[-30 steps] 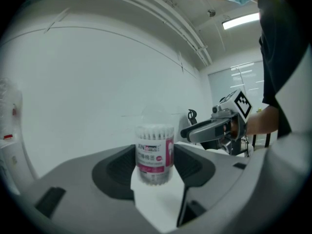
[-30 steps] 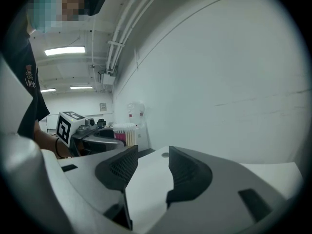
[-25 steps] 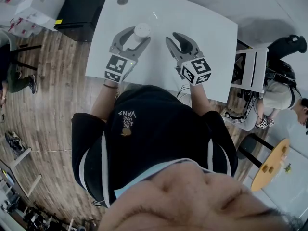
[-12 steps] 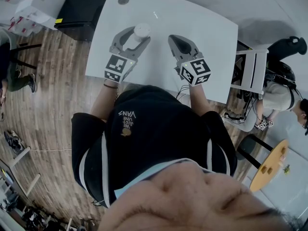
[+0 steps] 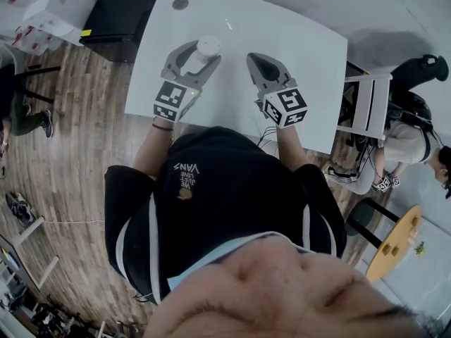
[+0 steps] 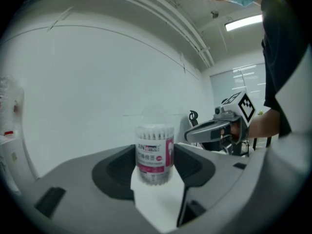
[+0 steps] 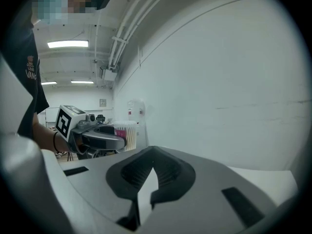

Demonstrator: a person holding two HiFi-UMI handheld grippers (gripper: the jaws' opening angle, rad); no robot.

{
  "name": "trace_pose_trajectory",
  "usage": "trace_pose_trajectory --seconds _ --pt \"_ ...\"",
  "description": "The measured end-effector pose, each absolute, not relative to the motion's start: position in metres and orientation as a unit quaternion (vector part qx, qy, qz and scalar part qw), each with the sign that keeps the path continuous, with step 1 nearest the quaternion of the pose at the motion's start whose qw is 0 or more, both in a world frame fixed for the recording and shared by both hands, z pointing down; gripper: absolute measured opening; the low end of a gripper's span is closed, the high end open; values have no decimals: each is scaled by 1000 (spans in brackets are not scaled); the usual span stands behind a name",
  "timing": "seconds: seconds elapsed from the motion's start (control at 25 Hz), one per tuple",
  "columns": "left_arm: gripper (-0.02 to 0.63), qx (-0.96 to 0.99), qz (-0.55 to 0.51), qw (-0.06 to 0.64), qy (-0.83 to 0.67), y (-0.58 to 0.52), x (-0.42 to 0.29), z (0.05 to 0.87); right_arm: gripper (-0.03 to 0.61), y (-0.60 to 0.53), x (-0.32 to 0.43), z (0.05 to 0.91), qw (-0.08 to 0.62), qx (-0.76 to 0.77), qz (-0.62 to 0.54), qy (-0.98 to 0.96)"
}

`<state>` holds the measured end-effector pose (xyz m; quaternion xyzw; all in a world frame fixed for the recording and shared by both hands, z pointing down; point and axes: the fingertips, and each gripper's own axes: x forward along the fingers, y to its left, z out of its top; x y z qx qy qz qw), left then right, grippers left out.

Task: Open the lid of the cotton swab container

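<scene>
The cotton swab container (image 5: 208, 47) is a small clear cylinder with a pink label, upright on the white table (image 5: 296, 41). In the left gripper view the container (image 6: 155, 152) fills the gap between the dark pads, under a clear lid (image 6: 155, 119). My left gripper (image 5: 201, 53) is shut on its sides. My right gripper (image 5: 256, 59) hovers a short way to the container's right, shut, with nothing between its touching tips (image 7: 152, 164). The right gripper view shows the container (image 7: 126, 134) beyond the left gripper (image 7: 100, 139).
A small dark round disc (image 5: 180, 3) lies near the table's far left corner. A black cabinet (image 5: 120, 20) stands left of the table and a white chair (image 5: 370, 104) right of it. Another person (image 5: 416, 132) sits at the far right.
The right gripper's jaws have closed from partly open to shut and it has shifted slightly. The left gripper and the container have stayed in place.
</scene>
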<state>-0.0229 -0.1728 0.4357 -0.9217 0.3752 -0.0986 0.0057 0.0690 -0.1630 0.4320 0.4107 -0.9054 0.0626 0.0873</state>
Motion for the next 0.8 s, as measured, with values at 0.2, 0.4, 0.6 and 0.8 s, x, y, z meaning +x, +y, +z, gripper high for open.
trace_pose_trajectory --seconds 0.2,0.4,0.6,0.8 --pt "252 -922 -99 5 373 -173 -21 435 12 -164 70 431 87 411 62 -905" --pt "252 -923 -101 3 372 -173 -21 437 12 -164 69 431 88 410 61 -906" --pt "252 -923 -103 1 372 -176 -20 438 12 -168 69 431 88 410 62 -906" --pt "252 -922 -103 -1 373 -173 -21 441 12 -165 69 433 89 410 63 -906"
